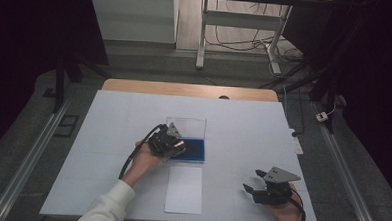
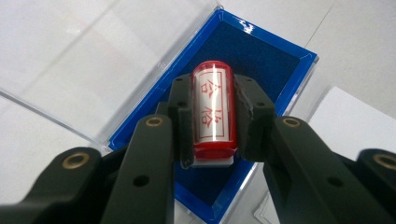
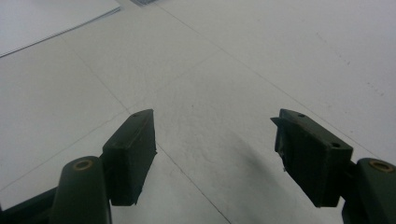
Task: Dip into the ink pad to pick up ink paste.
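A red cylindrical stamp (image 2: 213,110) with a white label and red characters sits between the jaws of my left gripper (image 2: 213,116), which is shut on it. It hangs over the dark blue ink pad (image 2: 261,60) of an open blue-rimmed case (image 1: 194,158) with a clear lid (image 2: 79,60). In the high view the left gripper (image 1: 175,147) is at the case's left side, mid table. My right gripper (image 1: 253,185) rests low at the front right, open with nothing between its fingers (image 3: 130,154), over the bare white table cover (image 3: 219,93).
A white sheet of paper (image 1: 184,189) lies just in front of the case, and its corner (image 3: 51,18) shows in the right gripper view. The white cover (image 1: 243,127) spans the table. Beyond the far edge stand a desk frame (image 1: 238,22) and floor cables.
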